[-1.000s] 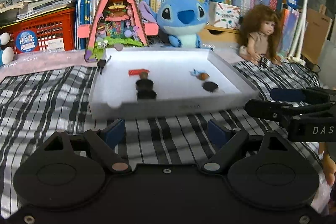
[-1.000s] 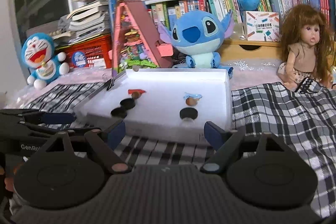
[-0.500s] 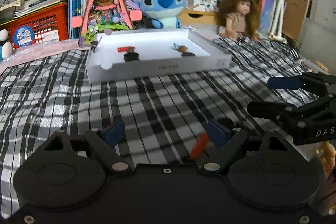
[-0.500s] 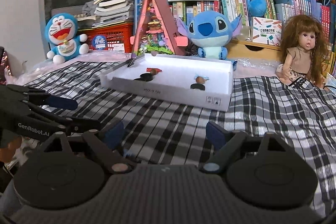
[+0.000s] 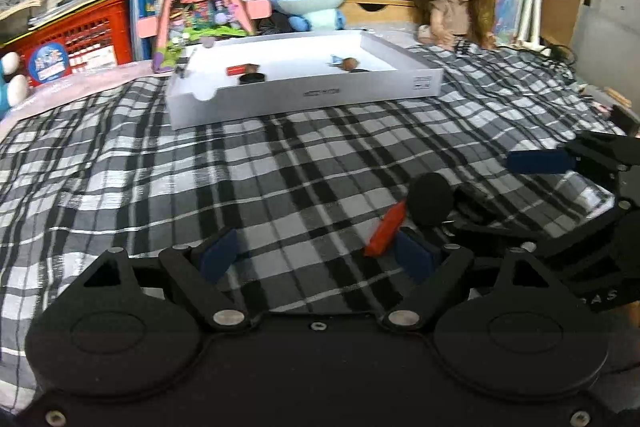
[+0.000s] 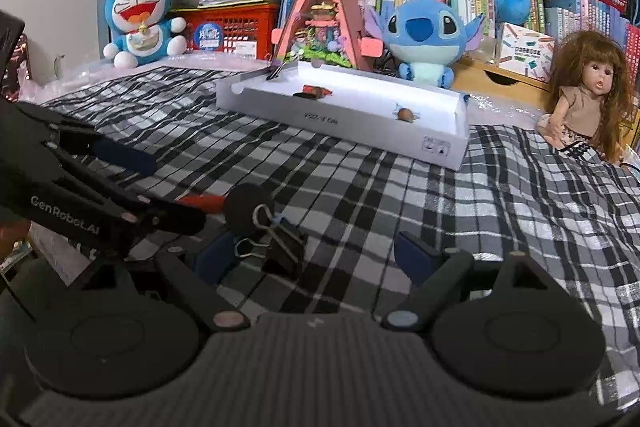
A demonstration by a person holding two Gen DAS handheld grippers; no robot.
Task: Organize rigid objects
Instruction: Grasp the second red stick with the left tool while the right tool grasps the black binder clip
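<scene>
We hold the left tool [image 5: 316,255] low over a wrinkled black-and-white plaid cloth [image 5: 280,179], its blue pads spread wide and released, nothing between them. Just beside its right pad lie a slim red stick [image 5: 385,230] and a round, matte black disc [image 5: 430,199]. The right tool [image 6: 308,255] stands equally wide and empty-handed; a black metal binder clip [image 6: 280,247] with wire loops sits on the cloth between its fingers, near the left one, untouched as far as we can tell. Well apart, across open cloth, a shallow white cardboard tray [image 5: 320,93] with straight walls holds a few small pieces, too small to name. Plush toys, a doll [image 6: 588,95] and books crowd the far edge behind the tray
</scene>
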